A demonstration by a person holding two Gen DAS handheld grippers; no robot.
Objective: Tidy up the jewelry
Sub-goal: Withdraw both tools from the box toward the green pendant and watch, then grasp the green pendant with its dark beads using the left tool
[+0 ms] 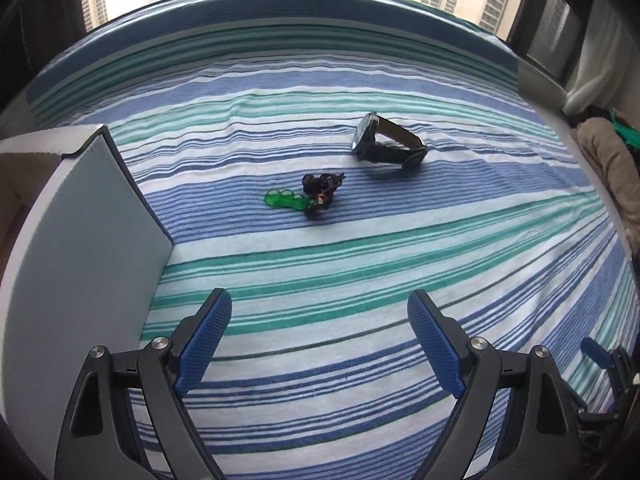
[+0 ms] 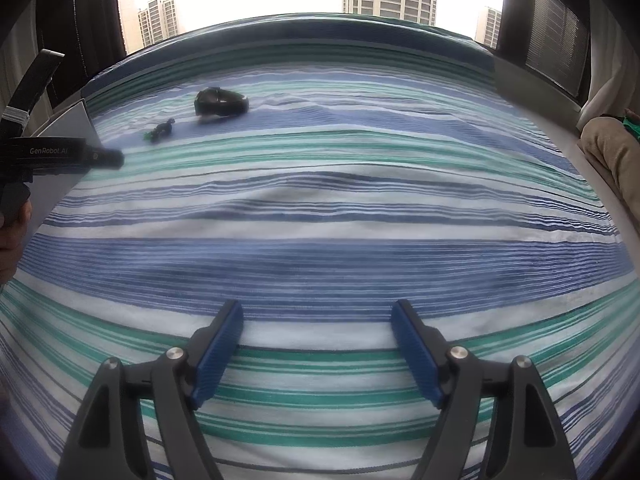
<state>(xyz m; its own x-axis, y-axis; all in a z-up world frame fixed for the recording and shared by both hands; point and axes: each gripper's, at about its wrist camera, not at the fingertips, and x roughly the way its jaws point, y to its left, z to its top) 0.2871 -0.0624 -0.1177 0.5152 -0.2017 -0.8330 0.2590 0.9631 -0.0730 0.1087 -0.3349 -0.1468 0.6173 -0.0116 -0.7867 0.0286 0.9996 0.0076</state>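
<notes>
A dark wristwatch (image 1: 386, 142) lies on its side on the striped bedspread (image 1: 360, 260). In front of it lies a small piece of jewelry with green beads and dark parts (image 1: 306, 196). My left gripper (image 1: 320, 312) is open and empty, above the cloth, well short of the beads. A white box (image 1: 80, 232) stands just left of it. In the right wrist view the watch (image 2: 220, 101) and the beads (image 2: 160, 130) lie far off at the upper left. My right gripper (image 2: 318, 320) is open and empty over the cloth.
The left gripper's body (image 2: 60, 156) shows at the right wrist view's left edge, in front of the white box (image 2: 68, 128). A beige cushion (image 1: 612, 168) lies past the bed's right edge. A window with tower blocks is behind the bed.
</notes>
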